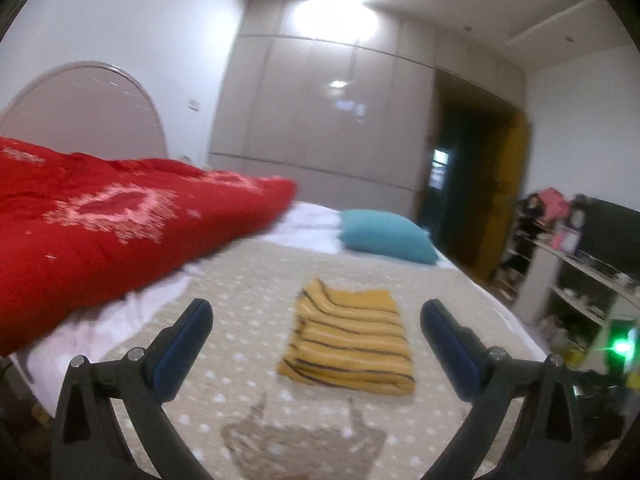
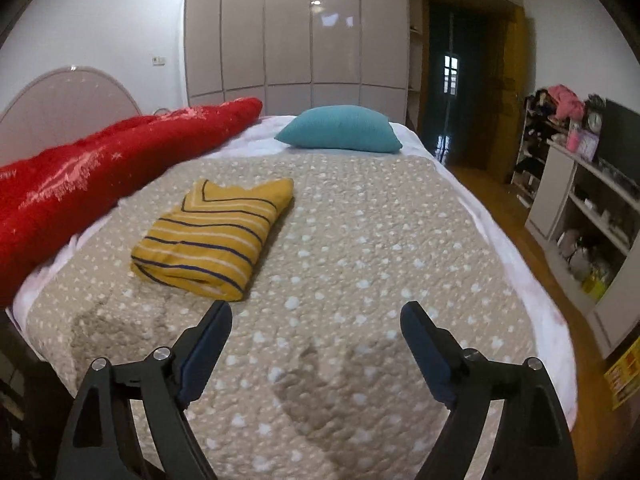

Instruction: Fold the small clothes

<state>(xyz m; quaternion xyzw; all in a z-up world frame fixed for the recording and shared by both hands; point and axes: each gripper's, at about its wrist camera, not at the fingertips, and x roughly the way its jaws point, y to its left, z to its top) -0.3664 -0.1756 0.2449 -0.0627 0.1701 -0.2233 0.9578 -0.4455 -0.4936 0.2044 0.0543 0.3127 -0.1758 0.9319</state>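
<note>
A small yellow garment with dark and white stripes (image 1: 347,344) (image 2: 212,236) lies folded into a neat rectangle on the beige dotted bedspread (image 1: 248,292) (image 2: 360,240). My left gripper (image 1: 316,312) hovers above the bed with the garment framed between its wide-spread blue-padded fingers, not touching it. My right gripper (image 2: 316,316) is also open and empty, held over bare bedspread; the garment lies ahead and to the left of it. Both grippers cast shadows on the cover.
A red quilt (image 1: 100,224) (image 2: 80,176) is heaped along the bed's left side by the rounded headboard (image 1: 80,108). A teal pillow (image 1: 386,236) (image 2: 340,128) lies at the far end. White shelves (image 2: 580,208) with clutter and a wooden floor (image 2: 520,232) run along the right; wardrobes (image 2: 296,32) stand behind.
</note>
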